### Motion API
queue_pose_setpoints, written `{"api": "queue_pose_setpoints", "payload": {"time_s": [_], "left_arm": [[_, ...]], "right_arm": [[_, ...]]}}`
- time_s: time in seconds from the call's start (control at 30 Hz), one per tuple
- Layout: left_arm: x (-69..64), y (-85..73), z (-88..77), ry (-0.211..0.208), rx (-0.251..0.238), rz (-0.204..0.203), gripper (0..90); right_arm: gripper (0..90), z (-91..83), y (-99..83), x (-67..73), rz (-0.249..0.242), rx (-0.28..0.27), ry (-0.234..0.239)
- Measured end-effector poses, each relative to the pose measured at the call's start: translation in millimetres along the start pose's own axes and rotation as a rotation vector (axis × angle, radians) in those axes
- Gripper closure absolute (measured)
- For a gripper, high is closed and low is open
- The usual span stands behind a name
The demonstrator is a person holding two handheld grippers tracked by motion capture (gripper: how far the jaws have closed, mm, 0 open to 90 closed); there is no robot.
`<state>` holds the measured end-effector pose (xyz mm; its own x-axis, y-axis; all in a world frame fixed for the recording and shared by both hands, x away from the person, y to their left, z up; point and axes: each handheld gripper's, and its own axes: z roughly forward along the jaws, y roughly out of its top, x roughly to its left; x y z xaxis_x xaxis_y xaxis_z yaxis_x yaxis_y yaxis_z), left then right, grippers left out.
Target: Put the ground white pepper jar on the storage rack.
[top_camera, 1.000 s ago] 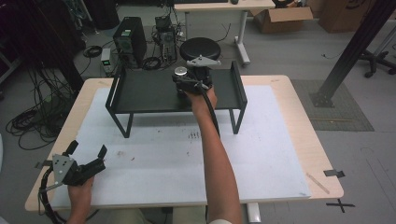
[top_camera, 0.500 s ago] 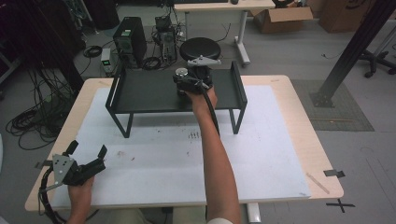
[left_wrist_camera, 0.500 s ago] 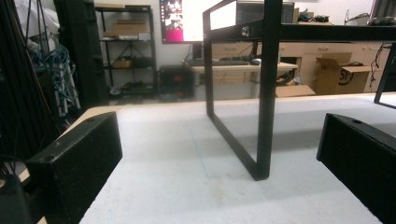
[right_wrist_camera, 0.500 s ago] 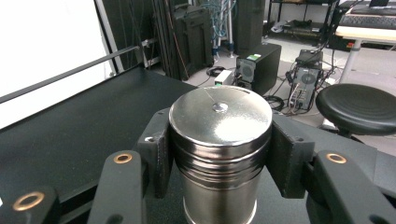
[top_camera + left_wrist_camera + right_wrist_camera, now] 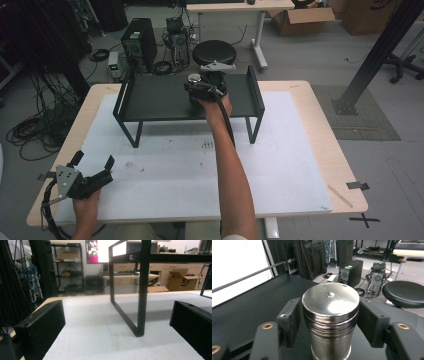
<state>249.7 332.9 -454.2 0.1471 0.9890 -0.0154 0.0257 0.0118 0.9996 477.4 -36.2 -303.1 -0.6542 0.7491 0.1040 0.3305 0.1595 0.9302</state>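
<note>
A: Canister [image 5: 330,322]: polished metal, mirror-glossy, ridged bands under the lid.
B: Shelf [image 5: 165,97]: matt black metal, smooth. Right gripper [image 5: 329,325] pads: black plastic, grainy.
A: Surface [image 5: 320,135]: pale wood edge, matt white sheet, lightly scuffed.

The right gripper [image 5: 196,86] reaches a metal cylinder [image 5: 194,78] on the black shelf [image 5: 155,97].

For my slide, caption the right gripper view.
Right tongs just opening around steel canister on black shelf.
</note>
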Motion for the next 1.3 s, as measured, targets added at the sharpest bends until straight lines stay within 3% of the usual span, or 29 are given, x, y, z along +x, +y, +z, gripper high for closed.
{"api": "queue_pose_setpoints", "payload": {"time_s": [0.33, 0.57, 0.83, 1.3], "left_arm": [[0.0, 0.0, -0.1, -0.001, -0.001, 0.000, 0.5], [-0.2, 0.0, 0.0, 0.000, -0.002, -0.001, 0.5], [-0.2, 0.1, 0.0, 0.000, 0.001, 0.000, 0.5], [-0.2, 0.1, 0.1, -0.001, 0.001, 0.002, 0.5]], "right_arm": [[18.7, -4.8, 1.3, 2.1, 0.007, -0.036, -0.022], [6.1, -11.6, 3.8, 3.2, 0.005, -0.091, -0.039], [0.0, -21.1, 6.0, 3.8, -0.018, -0.122, -0.060], [0.0, -41.9, 10.2, 6.1, -0.054, -0.172, -0.034]]}}
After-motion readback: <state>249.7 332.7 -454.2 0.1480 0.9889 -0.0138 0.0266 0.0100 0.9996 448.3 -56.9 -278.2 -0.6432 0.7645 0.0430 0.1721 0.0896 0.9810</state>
